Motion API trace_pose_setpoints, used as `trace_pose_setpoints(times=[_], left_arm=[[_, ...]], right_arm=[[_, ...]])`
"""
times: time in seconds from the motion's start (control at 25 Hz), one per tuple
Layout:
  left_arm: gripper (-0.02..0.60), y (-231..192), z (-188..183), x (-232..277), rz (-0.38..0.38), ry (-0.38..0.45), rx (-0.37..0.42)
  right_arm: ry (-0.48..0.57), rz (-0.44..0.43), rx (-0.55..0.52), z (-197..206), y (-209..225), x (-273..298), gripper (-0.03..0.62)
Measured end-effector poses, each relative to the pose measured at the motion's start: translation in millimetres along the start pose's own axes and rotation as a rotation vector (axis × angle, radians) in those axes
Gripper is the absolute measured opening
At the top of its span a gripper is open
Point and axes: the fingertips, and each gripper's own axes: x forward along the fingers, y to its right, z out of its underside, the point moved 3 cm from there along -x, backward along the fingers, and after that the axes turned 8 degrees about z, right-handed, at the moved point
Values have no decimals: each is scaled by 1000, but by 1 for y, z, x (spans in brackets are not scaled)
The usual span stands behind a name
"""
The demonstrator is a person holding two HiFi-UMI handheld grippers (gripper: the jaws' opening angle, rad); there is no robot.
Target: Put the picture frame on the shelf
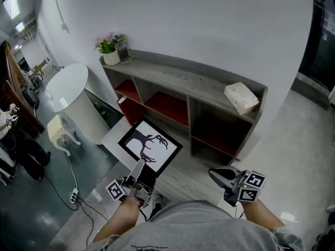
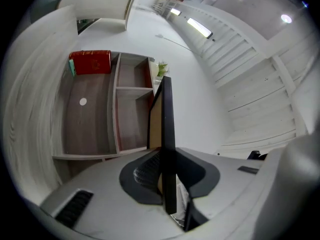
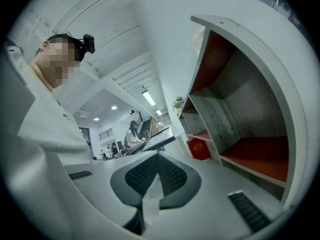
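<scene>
Progress: frame lifted, not yet placed | black picture frame with a tree silhouette: in the air before the grey wooden shelf unit with red compartments, apart from it | left gripper: jaws clamped on the frame's near edge | right gripper: jaws together, empty | left to do: set the frame on the shelf

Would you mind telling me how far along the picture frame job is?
Done: the picture frame is picked up, clamped by its edge in the left gripper. In hand: it is held out in front of the shelf, not touching it. Left: setting it on the shelf and letting go. The right gripper is shut and empty.
</scene>
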Motion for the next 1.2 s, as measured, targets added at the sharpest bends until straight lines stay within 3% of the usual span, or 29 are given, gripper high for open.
trace_pose_setpoints(times=[0.24,0.4,0.56,0.8,1.04,1.2], left_arm=[[83,-54,-40,37,10,-55,-86],[83,-104,-59,55,-31,-99,-177],[83,-133,-70,78,-45,-141,-207],[83,-151,-76,95,-48,-70,-184],[83,-166,-83,100,-94,10,-133],[83,-173,-88,101,-135,19,-102]], right_arm=[[30,120,-2,-2,17,44,18],[56,225,24,-2,30,80,18],[21,270,-11,2,28,107,18],[-39,242,-60,-6,30,115,18],[-68,215,-80,-9,40,108,18],[-63,205,-83,-11,42,108,18]])
